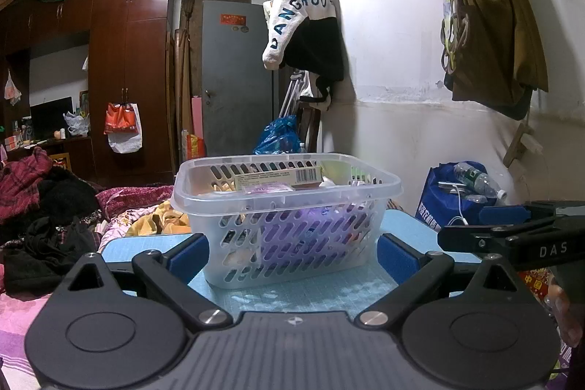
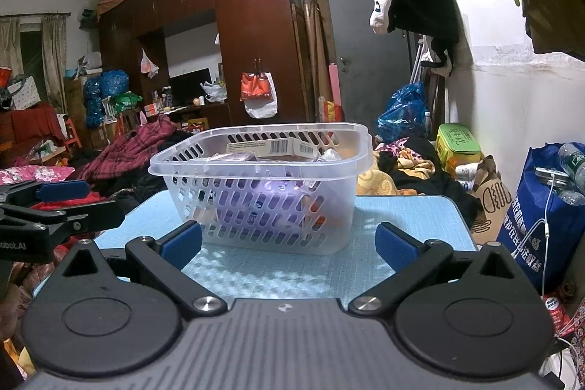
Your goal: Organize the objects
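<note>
1. My left gripper (image 1: pixel 292 253) hovers low over the near edge of the counter (image 1: pixel 310 291); its jaws are spread wide, holding nothing.
2. My right gripper (image 2: pixel 289 243) sits just to the right of it, jaws likewise spread and empty.
3. The clear slotted basket (image 2: pixel 263 203) stands upright on the blue counter, just beyond both sets of jaws and touching neither.
4. Inside the basket lie a long barcoded box (image 2: pixel 267 147) against the far wall and a purple packet (image 1: pixel 265 189) nearer; the other contents are indistinct.
</note>
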`<state>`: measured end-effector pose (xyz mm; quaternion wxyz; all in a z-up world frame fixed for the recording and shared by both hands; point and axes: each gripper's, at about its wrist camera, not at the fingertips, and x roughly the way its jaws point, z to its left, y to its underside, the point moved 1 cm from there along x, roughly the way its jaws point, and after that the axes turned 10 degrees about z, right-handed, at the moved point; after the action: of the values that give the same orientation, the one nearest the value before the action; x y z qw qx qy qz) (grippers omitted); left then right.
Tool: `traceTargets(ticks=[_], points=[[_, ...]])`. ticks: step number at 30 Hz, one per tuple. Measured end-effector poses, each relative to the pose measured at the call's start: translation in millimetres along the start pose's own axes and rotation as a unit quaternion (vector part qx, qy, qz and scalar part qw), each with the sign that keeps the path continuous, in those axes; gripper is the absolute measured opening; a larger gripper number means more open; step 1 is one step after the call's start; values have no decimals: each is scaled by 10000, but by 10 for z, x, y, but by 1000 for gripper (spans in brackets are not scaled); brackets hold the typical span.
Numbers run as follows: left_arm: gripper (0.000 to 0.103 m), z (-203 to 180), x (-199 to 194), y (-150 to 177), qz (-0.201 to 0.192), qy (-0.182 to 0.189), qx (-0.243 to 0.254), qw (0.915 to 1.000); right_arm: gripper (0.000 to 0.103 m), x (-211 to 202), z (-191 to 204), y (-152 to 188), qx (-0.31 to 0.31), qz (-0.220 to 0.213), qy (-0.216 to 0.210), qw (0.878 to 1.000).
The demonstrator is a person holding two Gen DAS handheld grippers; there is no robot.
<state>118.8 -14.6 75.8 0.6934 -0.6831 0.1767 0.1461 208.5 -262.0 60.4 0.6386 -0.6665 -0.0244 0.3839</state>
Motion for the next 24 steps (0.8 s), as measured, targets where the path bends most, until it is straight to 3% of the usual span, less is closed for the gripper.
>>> traceTargets(ticks=[24], points=[[100, 13, 112, 14, 103, 7, -21, 9999, 103, 12, 0, -1, -18, 24, 11, 10000]])
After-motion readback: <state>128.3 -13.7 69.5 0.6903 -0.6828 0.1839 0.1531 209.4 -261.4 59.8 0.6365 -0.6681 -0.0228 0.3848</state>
